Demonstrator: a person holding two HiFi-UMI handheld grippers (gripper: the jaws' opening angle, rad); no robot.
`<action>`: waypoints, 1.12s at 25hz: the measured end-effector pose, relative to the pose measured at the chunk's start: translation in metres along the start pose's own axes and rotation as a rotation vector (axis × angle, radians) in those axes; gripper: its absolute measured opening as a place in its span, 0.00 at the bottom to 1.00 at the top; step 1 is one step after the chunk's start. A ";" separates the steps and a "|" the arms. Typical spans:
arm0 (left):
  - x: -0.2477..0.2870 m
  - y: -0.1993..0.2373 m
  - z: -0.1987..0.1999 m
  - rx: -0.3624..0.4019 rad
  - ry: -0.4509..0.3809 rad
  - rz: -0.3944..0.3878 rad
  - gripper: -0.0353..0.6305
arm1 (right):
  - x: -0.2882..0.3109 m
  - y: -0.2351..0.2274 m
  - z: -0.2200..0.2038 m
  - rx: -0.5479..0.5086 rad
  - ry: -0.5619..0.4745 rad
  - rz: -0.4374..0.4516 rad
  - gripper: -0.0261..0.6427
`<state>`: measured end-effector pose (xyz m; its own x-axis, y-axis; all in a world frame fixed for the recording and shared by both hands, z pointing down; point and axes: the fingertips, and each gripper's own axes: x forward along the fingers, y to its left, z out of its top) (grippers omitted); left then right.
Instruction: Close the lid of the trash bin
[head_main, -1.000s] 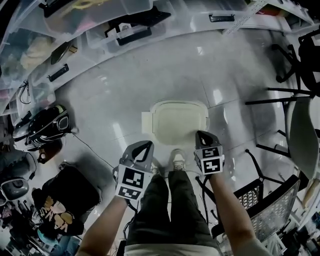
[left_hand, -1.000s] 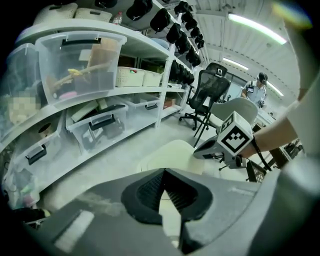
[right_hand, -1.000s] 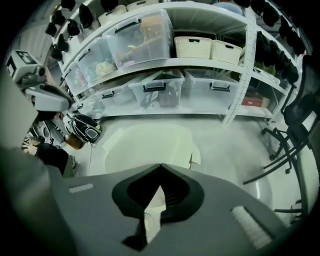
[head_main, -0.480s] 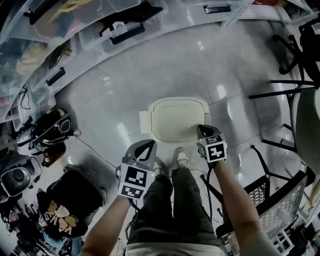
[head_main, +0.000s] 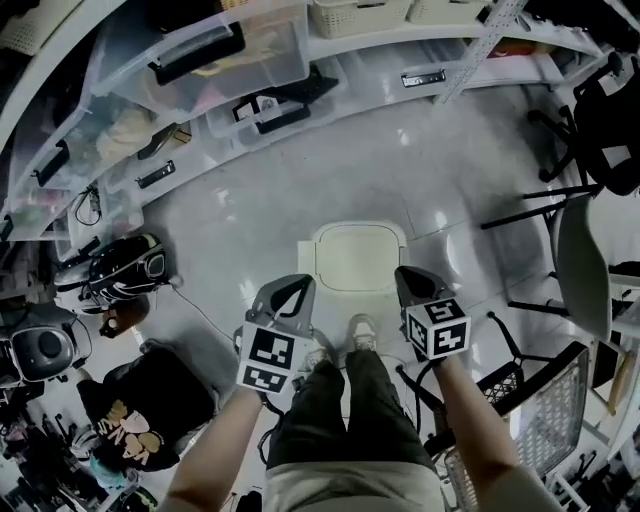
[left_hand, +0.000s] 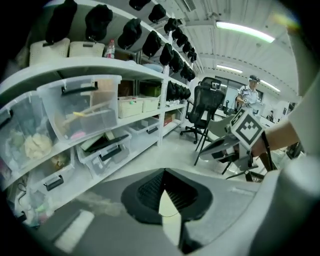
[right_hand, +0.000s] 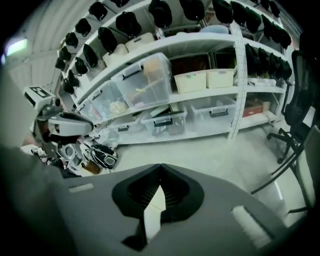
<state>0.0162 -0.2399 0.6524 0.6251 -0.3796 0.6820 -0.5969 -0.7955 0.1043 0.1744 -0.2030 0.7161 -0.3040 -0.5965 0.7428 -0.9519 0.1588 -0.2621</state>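
On the floor just ahead of the person's shoes (head_main: 356, 328), the trash bin (head_main: 357, 258) is seen with its pale lid lying flat and shut. It is flanked at its near corners by the left gripper (head_main: 290, 290) and the right gripper (head_main: 408, 275). Both pairs of jaws are clenched tip to tip, and nothing is held between them. Along the shelving (left_hand: 100, 66), clear lidded boxes are ranged: one box (left_hand: 80, 107) is filled with yellow and pink odds, and a second box (left_hand: 27, 140) with a pale crumpled lump. Cream baskets (left_hand: 135, 106) are set further along; their contents cannot be told. The bin is shown by the head view alone. Only in the left gripper view are an office chair (left_hand: 206, 107) and a distant person (left_hand: 248, 93) found. The row of dark caps (right_hand: 126, 24) above the shelves is made out in the two gripper views only
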 end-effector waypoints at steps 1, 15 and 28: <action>-0.013 -0.001 0.011 0.003 -0.016 0.008 0.06 | -0.018 0.007 0.016 -0.005 -0.029 0.006 0.04; -0.200 -0.042 0.172 0.154 -0.268 0.099 0.06 | -0.252 0.112 0.185 -0.124 -0.418 0.087 0.04; -0.332 -0.107 0.268 0.194 -0.524 0.216 0.06 | -0.420 0.182 0.252 -0.331 -0.677 0.206 0.04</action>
<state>0.0070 -0.1555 0.2212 0.6941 -0.6853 0.2202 -0.6660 -0.7275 -0.1648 0.1381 -0.1219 0.2014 -0.4879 -0.8626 0.1335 -0.8729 0.4817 -0.0776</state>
